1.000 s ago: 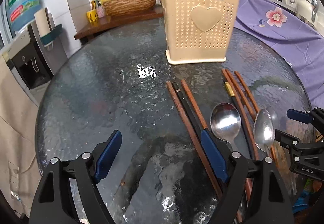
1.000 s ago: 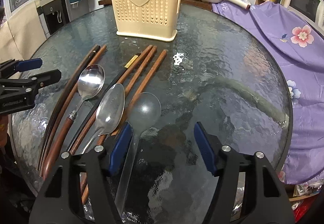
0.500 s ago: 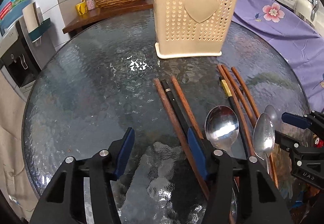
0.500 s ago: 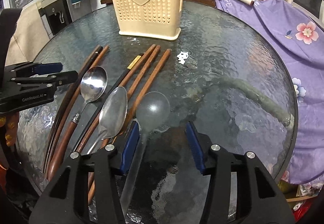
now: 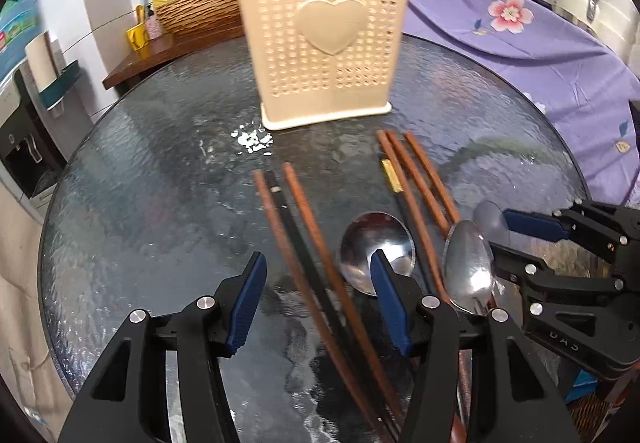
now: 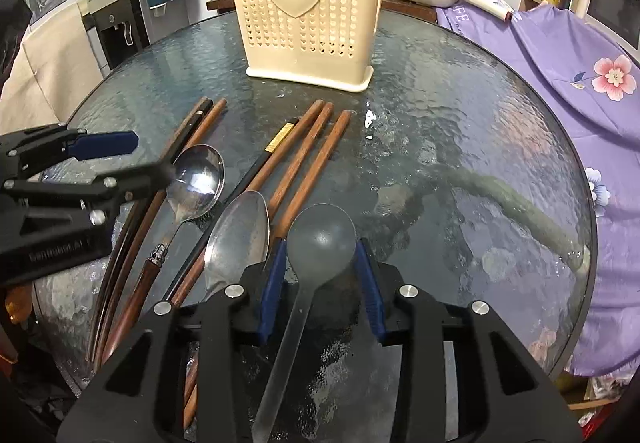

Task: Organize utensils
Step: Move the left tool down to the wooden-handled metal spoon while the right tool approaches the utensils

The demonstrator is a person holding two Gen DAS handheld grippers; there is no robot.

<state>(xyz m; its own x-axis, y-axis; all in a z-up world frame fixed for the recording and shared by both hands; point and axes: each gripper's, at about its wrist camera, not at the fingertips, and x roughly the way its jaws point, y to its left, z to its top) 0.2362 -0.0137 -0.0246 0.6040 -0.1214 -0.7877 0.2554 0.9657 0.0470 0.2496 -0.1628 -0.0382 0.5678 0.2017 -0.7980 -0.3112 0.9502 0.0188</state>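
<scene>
My right hand-held gripper (image 6: 320, 271) is closing around the clear spoon (image 6: 320, 239), which lies flat on the glass bench (image 6: 460, 147). The spoon's bowl sits between the two blue pads (image 6: 273, 275) with its handle running back under the gripper. The pads stand close on either side of the bowl; I cannot tell whether they touch it yet.

My left hand-held gripper (image 5: 316, 303) is about half open and holds nothing. It hangs over the left group of chopsticks (image 5: 304, 239), two brown and one black, which pass between its pads. Its right pad (image 5: 390, 303) stands in front of the bowl of the round spoon (image 5: 376, 243).

Just right of that spoon lies a second group of chopsticks (image 6: 304, 155), three brown and one black with a gold band, and across them rests the oval spoon (image 6: 240, 235), touching the left side of my right gripper. The round spoon has a dark wooden handle.

Behind all the utensils, well apart from them, the cream holder (image 6: 308, 7) with a heart on its front stands upright on the bench. A purple flowered cloth (image 6: 580, 55) lies beyond the bench's right edge.
</scene>
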